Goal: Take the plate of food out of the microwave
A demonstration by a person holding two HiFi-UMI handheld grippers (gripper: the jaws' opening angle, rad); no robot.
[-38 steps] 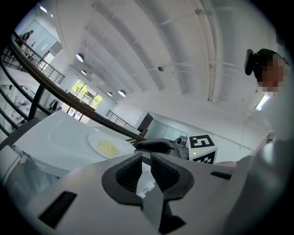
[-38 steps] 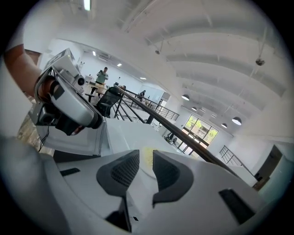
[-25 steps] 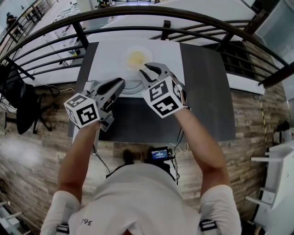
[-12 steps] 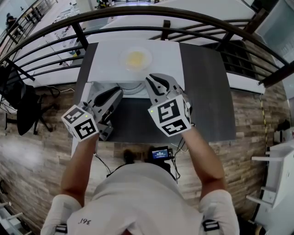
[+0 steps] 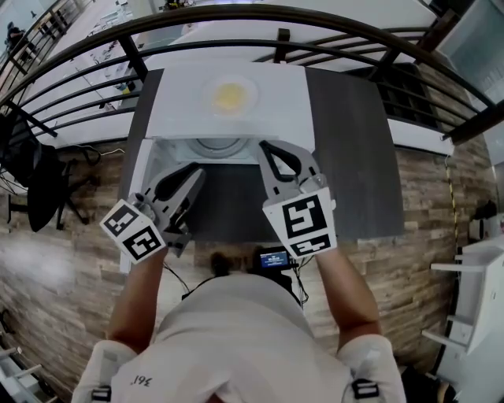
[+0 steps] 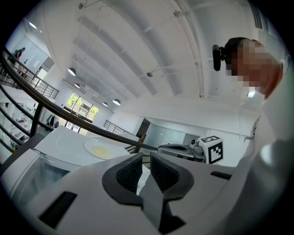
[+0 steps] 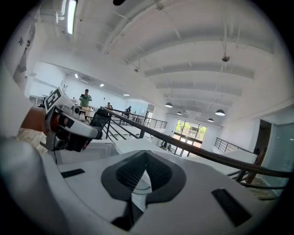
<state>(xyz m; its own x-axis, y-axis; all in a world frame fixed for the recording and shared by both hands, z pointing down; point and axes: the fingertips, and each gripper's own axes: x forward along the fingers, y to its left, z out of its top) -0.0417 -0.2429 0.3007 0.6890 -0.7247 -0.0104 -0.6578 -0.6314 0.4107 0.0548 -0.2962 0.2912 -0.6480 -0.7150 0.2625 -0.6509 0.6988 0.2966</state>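
Observation:
A white plate (image 5: 229, 96) with yellow food lies on top of the white microwave (image 5: 283, 106); the left gripper view also shows this plate (image 6: 100, 150). Below it the oven's mouth shows a bare round turntable (image 5: 216, 146), and the door (image 5: 138, 179) hangs open at the left. My left gripper (image 5: 194, 174) hovers in front of the opening, jaws together with nothing between them (image 6: 144, 161). My right gripper (image 5: 265, 147) is at the opening's right edge, also shut and empty (image 7: 146, 157). Neither gripper touches the plate.
The microwave stands on a dark table (image 5: 350, 149) against a curved black railing (image 5: 331, 24). A cable and a small device (image 5: 273, 260) sit at the table's near edge. An office chair (image 5: 35, 185) stands on the floor at the left.
Both grippers have drawn back toward me, away from the microwave top and down in front of the opening. The plate has stayed on top of the microwave.

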